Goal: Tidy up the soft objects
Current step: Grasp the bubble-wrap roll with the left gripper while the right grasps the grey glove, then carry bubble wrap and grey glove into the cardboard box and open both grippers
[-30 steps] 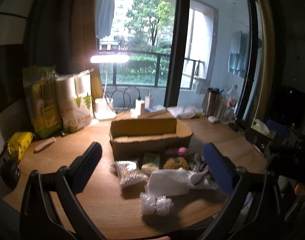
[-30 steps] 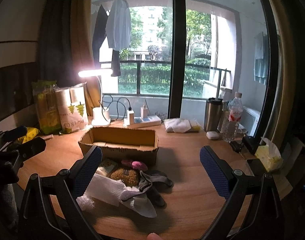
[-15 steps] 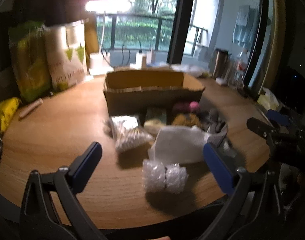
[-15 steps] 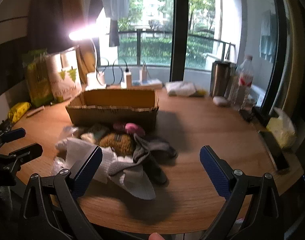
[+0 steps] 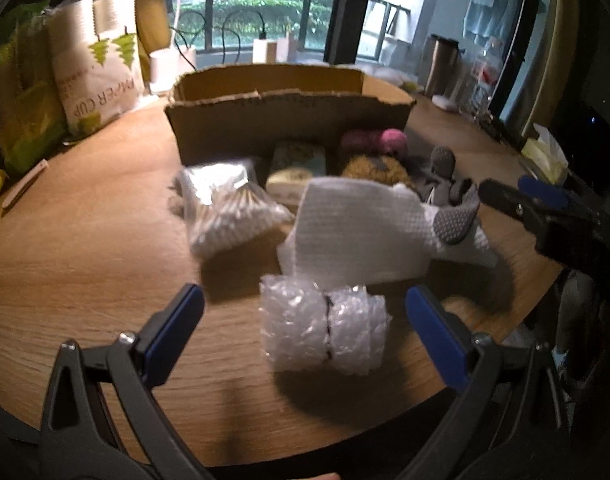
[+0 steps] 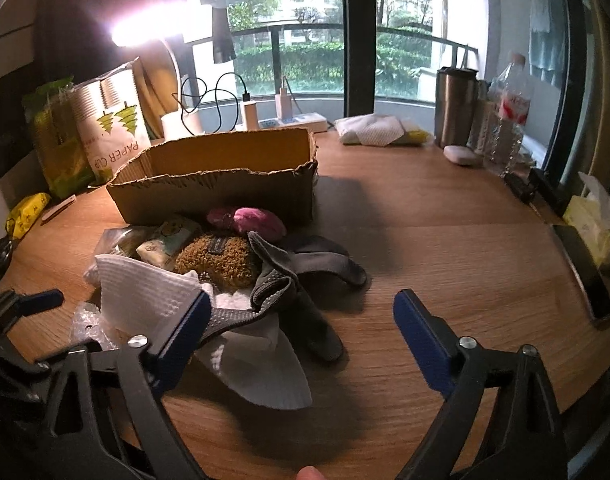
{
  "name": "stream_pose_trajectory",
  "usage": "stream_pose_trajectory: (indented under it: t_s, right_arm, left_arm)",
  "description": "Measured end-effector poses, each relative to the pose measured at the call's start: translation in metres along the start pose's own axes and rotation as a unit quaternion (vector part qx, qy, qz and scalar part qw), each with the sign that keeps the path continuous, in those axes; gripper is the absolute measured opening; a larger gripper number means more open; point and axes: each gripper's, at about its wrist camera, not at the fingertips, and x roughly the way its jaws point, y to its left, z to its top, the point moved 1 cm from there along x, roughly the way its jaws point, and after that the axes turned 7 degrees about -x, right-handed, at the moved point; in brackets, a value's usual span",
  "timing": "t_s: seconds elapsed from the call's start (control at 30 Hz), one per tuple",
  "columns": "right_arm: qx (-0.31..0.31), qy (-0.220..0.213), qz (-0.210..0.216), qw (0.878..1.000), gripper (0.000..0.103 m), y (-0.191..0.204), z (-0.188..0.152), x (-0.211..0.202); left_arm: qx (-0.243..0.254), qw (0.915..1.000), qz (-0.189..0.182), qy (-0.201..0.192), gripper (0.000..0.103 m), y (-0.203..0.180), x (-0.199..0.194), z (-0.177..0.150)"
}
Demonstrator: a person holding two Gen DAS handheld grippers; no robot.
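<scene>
The soft things lie in a loose heap on the round wooden table (image 5: 85, 240), just in front of the near wall of the open brown cardboard box (image 5: 289, 120). Nearest is a roll of clear bubble wrap (image 5: 323, 330) bound at its middle. Behind it lies a white textured paper towel (image 5: 357, 236), with a clear bag of cotton swabs (image 5: 225, 208) to its left. A grey sock with a grip-dotted sole (image 6: 281, 300) drapes over the towel's right side. Farther back, close to the box, sit a small pale packet (image 6: 167, 242), a brown fuzzy plush piece (image 6: 217, 260) and a pink soft item (image 6: 251, 222).

As far as the box interior shows, nothing is in it yet, so the sorting looks barely begun: every soft thing is left to move.

The left tool (image 5: 305, 324) is spread wide and empty, its blue pads either side of the bubble wrap roll without touching it, which looks like the first pick. The right tool (image 6: 299, 326) is likewise spread and empty, over the sock and towel edge.

Along the far left stand a white paper cup sleeve pack (image 6: 113, 128) and a green bag (image 6: 57, 136); a steel tumbler (image 6: 455, 108) and a plastic water bottle (image 6: 505, 116) stand far right.
</scene>
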Motion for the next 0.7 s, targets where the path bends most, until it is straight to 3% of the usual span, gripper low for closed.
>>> stream_pose_trajectory:
  t_s: [0.2, 0.33, 0.43, 0.63, 0.7]
  right_arm:
    - [0.003, 0.009, 0.015, 1.000, 0.086, -0.002, 0.004, 0.014]
    - [0.003, 0.016, 0.026, 1.000, 0.083, -0.003, 0.006, 0.022]
    - [0.001, 0.020, 0.031, 0.999, 0.077, -0.003, 0.010, 0.030]
    - [-0.003, 0.046, 0.052, 0.998, 0.055, 0.002, 0.011, 0.046]
    - [-0.007, 0.053, 0.059, 0.997, 0.039, 0.005, 0.011, 0.050]
  left_arm:
    - [0.010, 0.9996, 0.012, 0.025, 0.100, -0.003, 0.015, -0.001]
    - [0.020, 0.9988, 0.016, 0.042, 0.074, -0.006, 0.022, -0.002]
    - [0.020, 0.9989, 0.016, 0.039, 0.066, -0.007, 0.020, -0.005]
    - [0.006, 0.9996, 0.011, 0.025, 0.062, -0.001, 0.011, -0.003]
    - [0.001, 0.9998, 0.010, 0.017, 0.062, 0.003, 0.005, -0.002]
